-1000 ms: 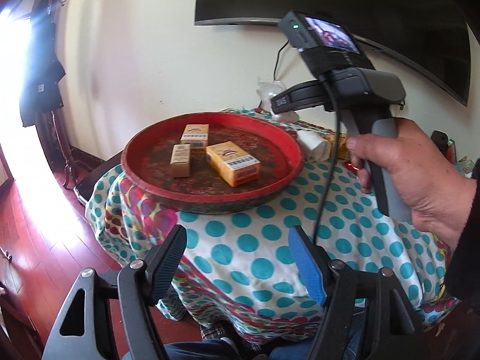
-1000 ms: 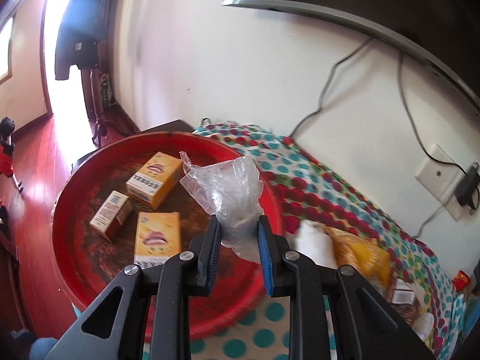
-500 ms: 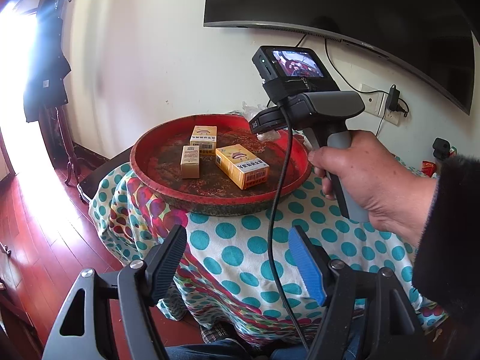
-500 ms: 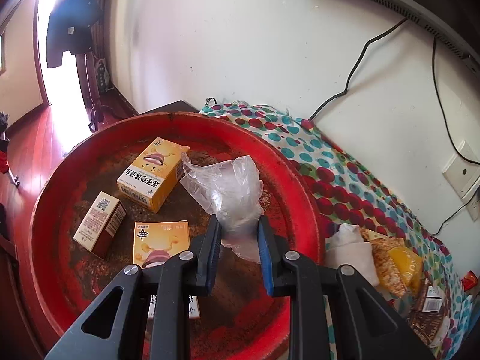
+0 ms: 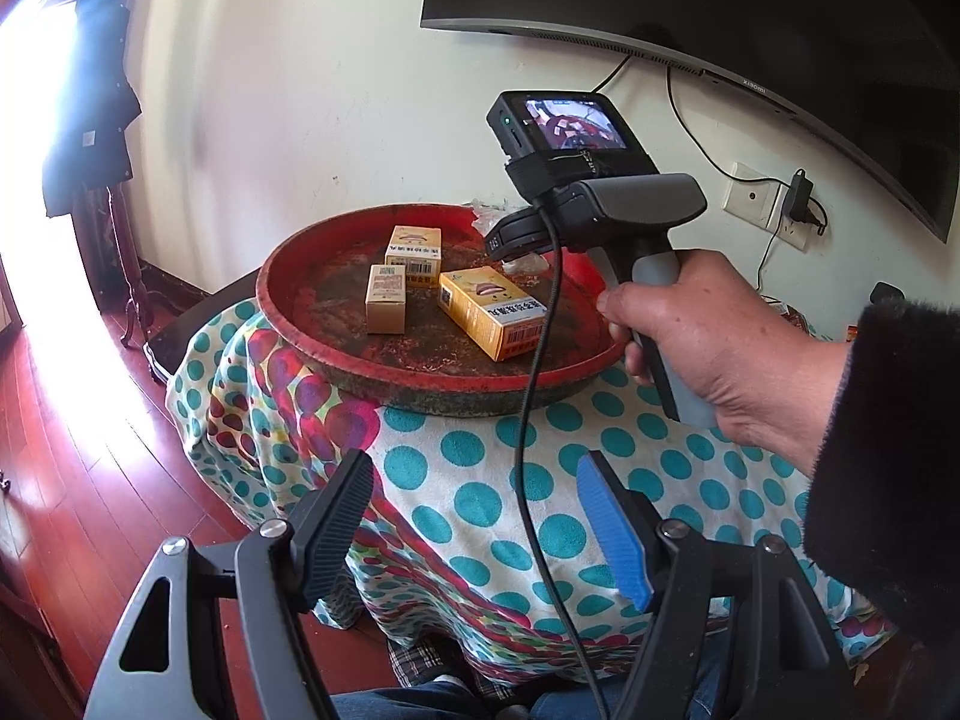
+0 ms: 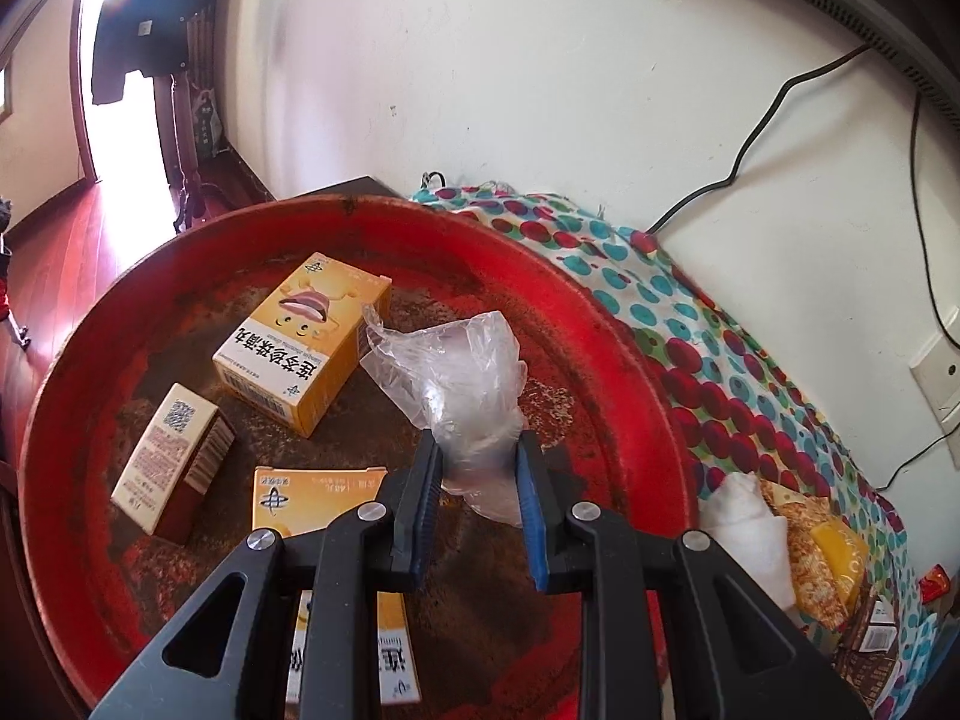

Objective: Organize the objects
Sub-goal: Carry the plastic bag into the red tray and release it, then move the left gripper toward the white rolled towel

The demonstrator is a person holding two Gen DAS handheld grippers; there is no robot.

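**Bag Goes Over the Red Tray**

The right gripper (image 6: 477,468) has its jaws clamped on a clear plastic bag (image 6: 456,372). The bag hangs over the red tray (image 6: 624,336), low and near the far right part of it. It is hard to tell if the bag touches the tray yet.

The left gripper (image 5: 474,516) has its jaws wide apart. Nothing is between them. It waits near the front of the table, well apart from the tray.

Three boxes lie in the tray. One yellow box (image 6: 303,339) is just beside the bag. A small tan box (image 6: 171,456) is to its left. Another yellow box (image 6: 318,495) is close to the camera and partly hidden by the gripper.

So three boxes look put away, and the bag is almost there too. It only needs to be let go.

More things wait on the dotted cloth (image 6: 708,324), outside the tray. There is a white wad (image 6: 750,516) and a snack pack (image 6: 822,558) next to it. Some small packs lie farther right, but they are too small to name. These probably go in the tray next, so the job is maybe half done.
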